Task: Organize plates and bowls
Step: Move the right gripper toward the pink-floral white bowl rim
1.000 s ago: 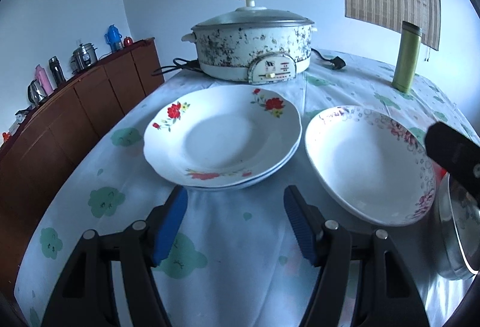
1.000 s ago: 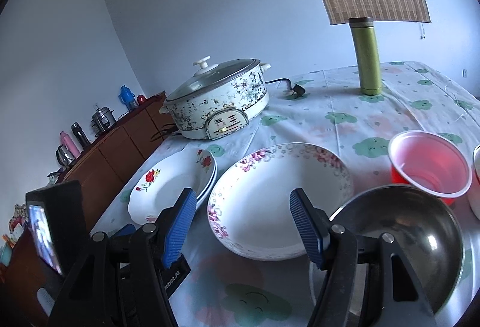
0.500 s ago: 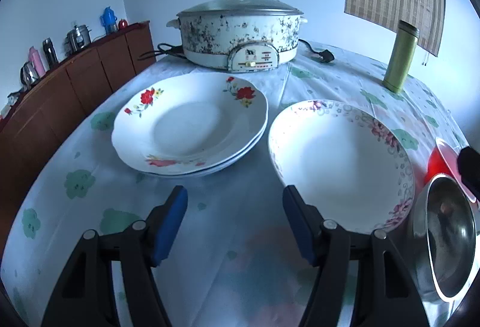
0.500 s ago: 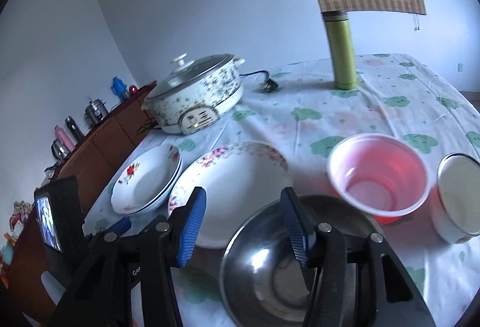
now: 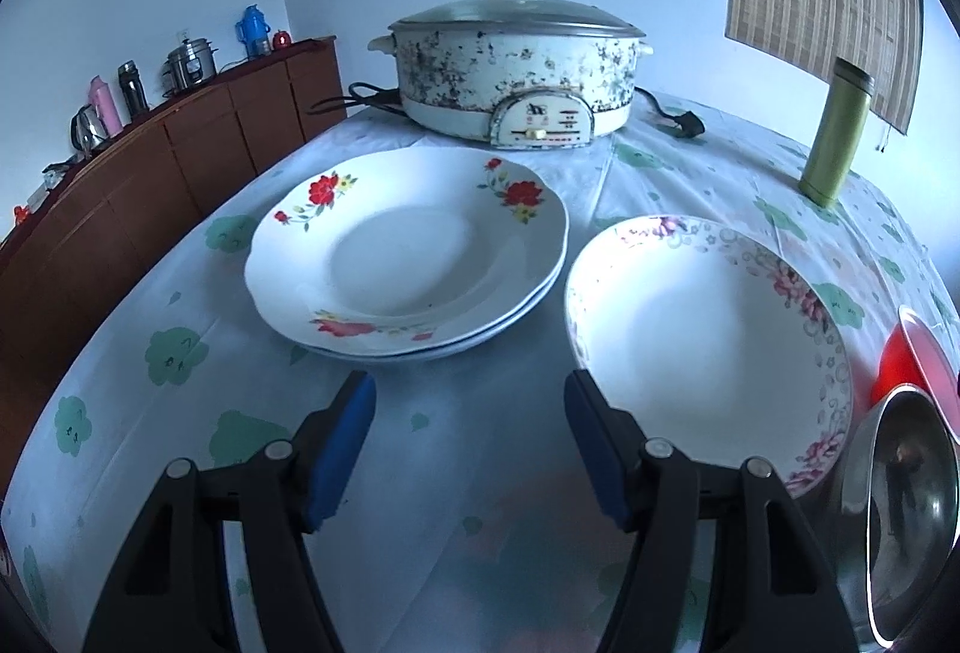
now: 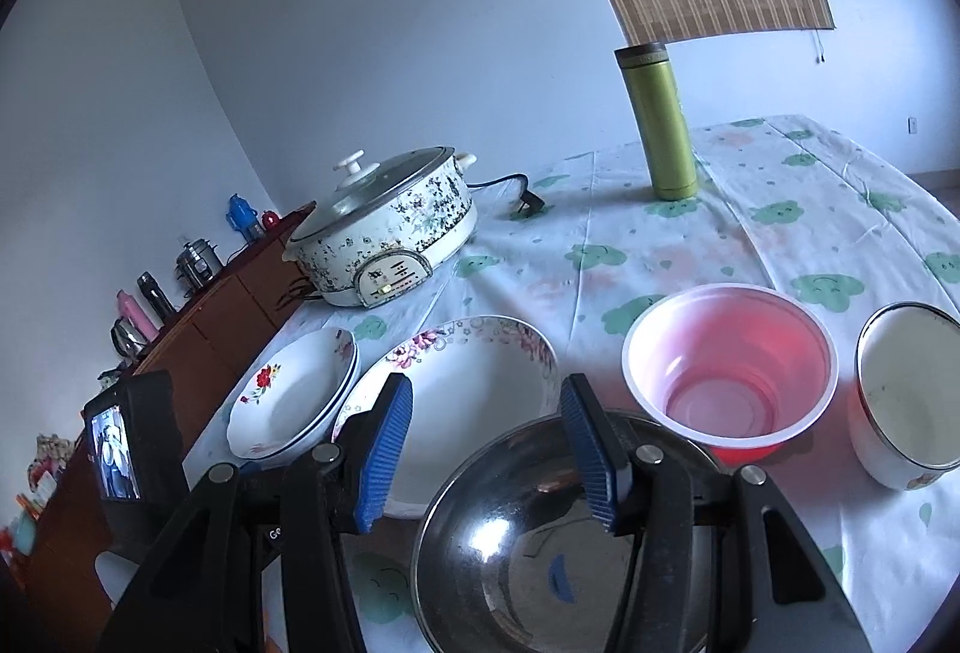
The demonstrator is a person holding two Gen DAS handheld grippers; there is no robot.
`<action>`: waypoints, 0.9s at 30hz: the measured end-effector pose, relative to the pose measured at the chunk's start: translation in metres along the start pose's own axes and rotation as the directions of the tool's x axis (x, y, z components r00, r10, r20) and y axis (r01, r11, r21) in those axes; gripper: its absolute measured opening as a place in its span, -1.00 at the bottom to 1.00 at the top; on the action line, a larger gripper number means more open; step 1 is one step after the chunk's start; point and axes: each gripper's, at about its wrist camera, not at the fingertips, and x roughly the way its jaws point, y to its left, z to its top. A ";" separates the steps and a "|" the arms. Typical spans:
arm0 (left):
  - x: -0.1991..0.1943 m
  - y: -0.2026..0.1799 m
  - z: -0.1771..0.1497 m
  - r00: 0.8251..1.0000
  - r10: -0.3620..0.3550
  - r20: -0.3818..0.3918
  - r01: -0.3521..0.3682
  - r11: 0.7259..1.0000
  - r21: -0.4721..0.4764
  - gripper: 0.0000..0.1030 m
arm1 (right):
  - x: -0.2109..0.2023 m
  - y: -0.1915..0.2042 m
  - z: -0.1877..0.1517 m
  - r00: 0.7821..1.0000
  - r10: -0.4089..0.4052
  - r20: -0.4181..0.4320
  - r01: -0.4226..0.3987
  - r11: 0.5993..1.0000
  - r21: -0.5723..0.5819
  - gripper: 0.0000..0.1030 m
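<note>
Plainly, the steel bowl (image 6: 558, 539) sits at the near edge of the desk (image 6: 750, 209), just below the right claw (image 6: 486, 449), whose jaws have just been closing and now stand parted with nothing pinched; its right pad hangs over the bowl's far rim. Thin metal like this should be light, stiff and slick, so the rim looks like the only sensible hold. Just beside it lie the pink-flowered plate (image 5: 708, 329) and, further left, 2 stacked red-flowered plates (image 5: 408, 257): glazed, breakable, best taken by the edge. A red plastic bowl (image 6: 729, 365) and an enamel cup (image 6: 906, 395) stand to the right. The left claw (image 5: 468, 449) hovers released over bare cloth before the plates.
</note>
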 end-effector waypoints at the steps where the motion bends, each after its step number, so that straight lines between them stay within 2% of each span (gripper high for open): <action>1: 0.000 0.001 0.000 1.000 -0.003 0.001 0.003 1.000 -0.002 0.27 | 0.001 0.000 -0.001 1.000 -0.002 -0.002 0.002 1.000 -0.004 0.06; 6: -0.004 0.009 0.001 0.999 -0.054 0.002 0.054 0.998 -0.038 0.27 | 0.006 -0.002 -0.004 1.000 -0.021 -0.007 0.021 1.000 -0.008 0.06; 8: -0.003 0.011 0.002 0.999 -0.050 0.005 0.050 0.998 -0.045 0.27 | 0.007 -0.004 -0.004 1.000 -0.025 -0.005 0.025 1.000 -0.002 0.06; 15: -0.002 0.010 0.002 0.999 -0.048 0.015 0.048 0.999 -0.025 0.27 | 0.005 -0.007 -0.003 0.999 -0.040 0.006 0.040 0.999 0.004 0.06; 27: -0.007 0.007 0.003 0.993 -0.113 0.036 0.113 0.993 -0.015 0.27 | -0.002 -0.004 0.001 0.998 -0.053 0.030 0.054 0.997 -0.048 0.06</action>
